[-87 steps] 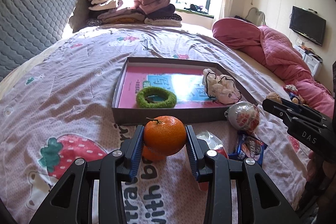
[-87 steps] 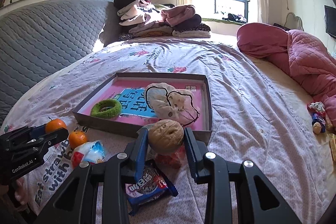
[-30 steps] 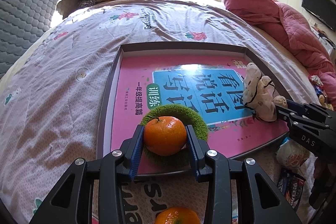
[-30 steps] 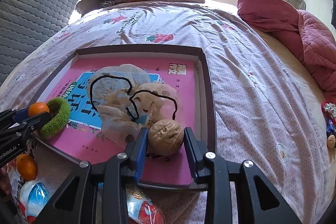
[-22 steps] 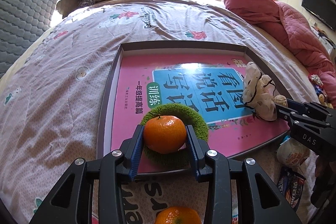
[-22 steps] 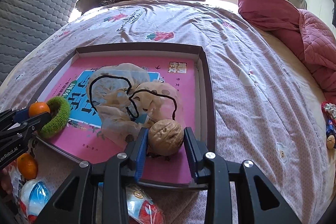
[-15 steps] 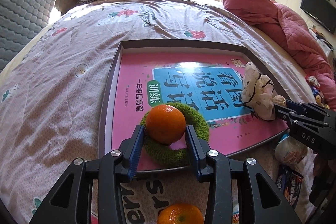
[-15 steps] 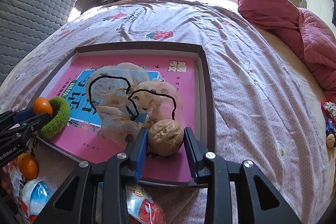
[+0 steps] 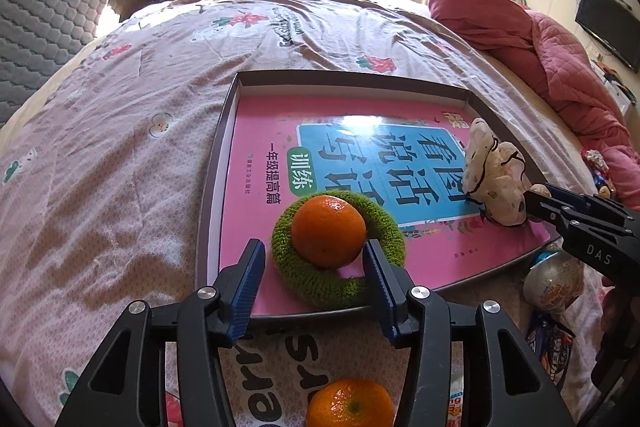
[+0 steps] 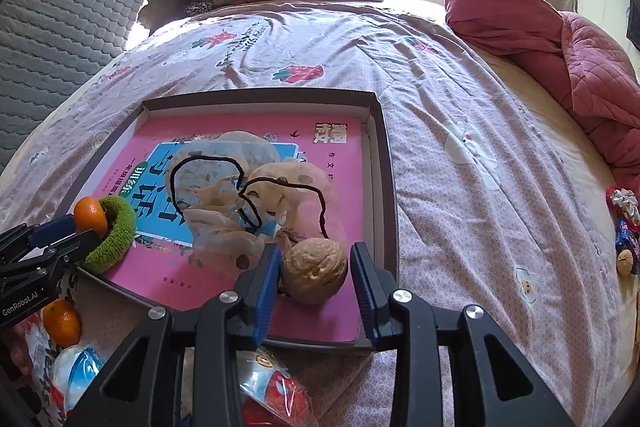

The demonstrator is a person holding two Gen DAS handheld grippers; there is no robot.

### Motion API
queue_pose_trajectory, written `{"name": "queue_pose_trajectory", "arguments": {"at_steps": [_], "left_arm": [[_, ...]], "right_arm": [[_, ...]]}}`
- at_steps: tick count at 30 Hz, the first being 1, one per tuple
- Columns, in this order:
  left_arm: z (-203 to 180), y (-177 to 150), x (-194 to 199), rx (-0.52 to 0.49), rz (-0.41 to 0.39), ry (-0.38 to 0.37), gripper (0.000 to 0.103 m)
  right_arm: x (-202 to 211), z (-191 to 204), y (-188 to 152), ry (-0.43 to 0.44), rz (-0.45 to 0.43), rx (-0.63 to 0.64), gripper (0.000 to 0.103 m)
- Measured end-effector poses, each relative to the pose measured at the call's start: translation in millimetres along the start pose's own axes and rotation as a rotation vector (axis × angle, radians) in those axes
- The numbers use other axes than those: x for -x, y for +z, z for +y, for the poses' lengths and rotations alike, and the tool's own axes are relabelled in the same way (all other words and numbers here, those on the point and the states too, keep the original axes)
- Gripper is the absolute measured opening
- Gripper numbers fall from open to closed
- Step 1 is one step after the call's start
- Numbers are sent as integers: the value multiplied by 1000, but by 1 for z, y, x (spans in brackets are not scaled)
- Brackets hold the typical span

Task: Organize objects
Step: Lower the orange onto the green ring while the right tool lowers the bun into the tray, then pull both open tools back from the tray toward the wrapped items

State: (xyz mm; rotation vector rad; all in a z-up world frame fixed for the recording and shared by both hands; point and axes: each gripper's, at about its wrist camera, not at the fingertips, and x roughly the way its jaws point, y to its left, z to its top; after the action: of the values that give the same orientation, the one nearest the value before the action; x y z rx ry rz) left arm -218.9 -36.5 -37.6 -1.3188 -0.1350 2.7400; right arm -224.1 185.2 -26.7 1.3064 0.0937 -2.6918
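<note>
An orange (image 9: 328, 231) sits in the hole of a fuzzy green ring (image 9: 338, 255), inside a flat brown box (image 9: 212, 187) on the bed (image 9: 100, 155). A pink book (image 9: 360, 163) covers the bottom of the box. The left gripper (image 9: 312, 267) is right behind the orange. Its jaws have just been opening, and now they stand spread, with a gap on the left side of the orange, so the orange rests on the ring by itself.

A walnut (image 10: 314, 269) lies on the pink book near the front right corner of the box, touching a spotted see-through bag (image 10: 248, 195) with a black string. The right gripper (image 10: 314, 275) has the walnut between its jaws. They have just opened a little, and small gaps show on both sides.

A second orange (image 9: 350, 403) lies on the bed outside the box, with some snack packets (image 10: 276, 391) near it.
</note>
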Motion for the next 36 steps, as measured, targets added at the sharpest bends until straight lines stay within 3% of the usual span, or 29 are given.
{"name": "queue_pose_trajectory", "arguments": {"at_steps": [29, 33, 36], "left_arm": [[0, 0, 36, 9, -51, 7, 53], [0, 1, 44, 6, -63, 8, 53], [-2, 0, 51, 8, -74, 6, 53]], "right_arm": [[33, -7, -2, 39, -46, -46, 40], [43, -1, -4, -11, -73, -4, 40], [50, -1, -5, 12, -82, -11, 40]]}}
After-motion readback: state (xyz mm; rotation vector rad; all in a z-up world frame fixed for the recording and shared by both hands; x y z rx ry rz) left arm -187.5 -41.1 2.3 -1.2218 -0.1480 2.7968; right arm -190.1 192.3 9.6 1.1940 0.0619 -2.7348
